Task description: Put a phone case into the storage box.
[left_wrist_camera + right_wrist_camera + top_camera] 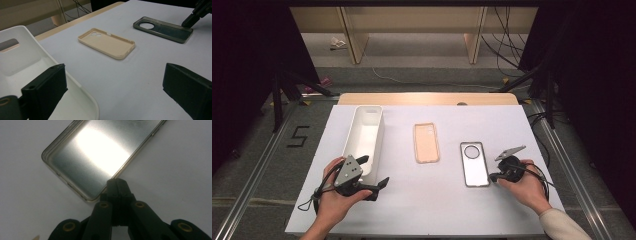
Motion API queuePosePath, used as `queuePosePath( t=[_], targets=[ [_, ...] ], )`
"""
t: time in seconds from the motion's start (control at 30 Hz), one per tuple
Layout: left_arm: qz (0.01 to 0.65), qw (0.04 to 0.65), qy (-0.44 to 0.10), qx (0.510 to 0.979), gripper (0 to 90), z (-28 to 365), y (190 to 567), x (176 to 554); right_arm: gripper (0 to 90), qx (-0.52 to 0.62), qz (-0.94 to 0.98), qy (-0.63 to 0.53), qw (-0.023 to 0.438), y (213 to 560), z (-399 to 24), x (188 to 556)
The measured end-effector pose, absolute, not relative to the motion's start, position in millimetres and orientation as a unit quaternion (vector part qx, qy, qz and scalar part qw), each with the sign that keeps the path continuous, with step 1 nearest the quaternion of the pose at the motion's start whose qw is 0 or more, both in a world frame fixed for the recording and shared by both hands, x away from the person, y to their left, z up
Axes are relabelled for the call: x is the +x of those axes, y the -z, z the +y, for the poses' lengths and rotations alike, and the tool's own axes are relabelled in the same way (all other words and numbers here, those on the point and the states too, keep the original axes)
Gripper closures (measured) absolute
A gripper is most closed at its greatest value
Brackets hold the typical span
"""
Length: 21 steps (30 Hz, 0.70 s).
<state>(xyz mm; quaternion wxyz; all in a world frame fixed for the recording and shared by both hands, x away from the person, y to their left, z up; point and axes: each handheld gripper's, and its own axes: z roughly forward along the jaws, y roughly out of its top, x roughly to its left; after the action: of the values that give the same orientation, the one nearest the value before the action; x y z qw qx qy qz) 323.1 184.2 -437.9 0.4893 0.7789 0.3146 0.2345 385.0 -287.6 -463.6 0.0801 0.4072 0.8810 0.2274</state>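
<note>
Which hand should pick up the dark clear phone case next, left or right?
Right. The right gripper sits with its shut fingers at the edge of the dark phone case. The left gripper is open beside the white bin, with the beige case lying between it and the dark one.

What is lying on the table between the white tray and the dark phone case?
A beige phone case lies flat between the white tray and the dark phone case, apart from both. The high view shows this best.
</note>
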Motion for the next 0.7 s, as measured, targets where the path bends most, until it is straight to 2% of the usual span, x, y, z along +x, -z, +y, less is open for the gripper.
queuePosePath(
  t=[0.07,0.2,0.27,0.47,0.5,0.53,0.57,0.7],
  targets=[
    [0.316,0.49,-0.234,0.778,4.2,184,438,323,89.3,0.396,0.886,-0.22,0.093,461,-288,385],
    [0.315,0.491,-0.233,0.778,4.2,185,438,323,74.7,0.376,0.894,-0.213,0.121,455,-286,385],
    [0.315,0.491,-0.233,0.778,4.3,185,438,323,62.6,0.353,0.902,-0.209,0.136,453,-285,385],
    [0.315,0.492,-0.233,0.778,4.3,185,438,323,33.4,0.284,0.923,-0.196,0.168,446,-274,383],
    [0.315,0.492,-0.232,0.777,4.3,185,438,323,33.4,0.271,0.926,-0.193,0.176,444,-272,382],
    [0.315,0.493,-0.232,0.777,4.3,185,438,323,27.1,0.26,0.929,-0.192,0.178,443,-270,382],
    [0.316,0.493,-0.232,0.776,4.3,185,438,323,24.6,0.25,0.933,-0.189,0.179,442,-268,381],
    [0.316,0.493,-0.232,0.777,4.3,185,438,323,18.3,0.218,0.945,-0.178,0.169,440,-260,380]
  ],
)
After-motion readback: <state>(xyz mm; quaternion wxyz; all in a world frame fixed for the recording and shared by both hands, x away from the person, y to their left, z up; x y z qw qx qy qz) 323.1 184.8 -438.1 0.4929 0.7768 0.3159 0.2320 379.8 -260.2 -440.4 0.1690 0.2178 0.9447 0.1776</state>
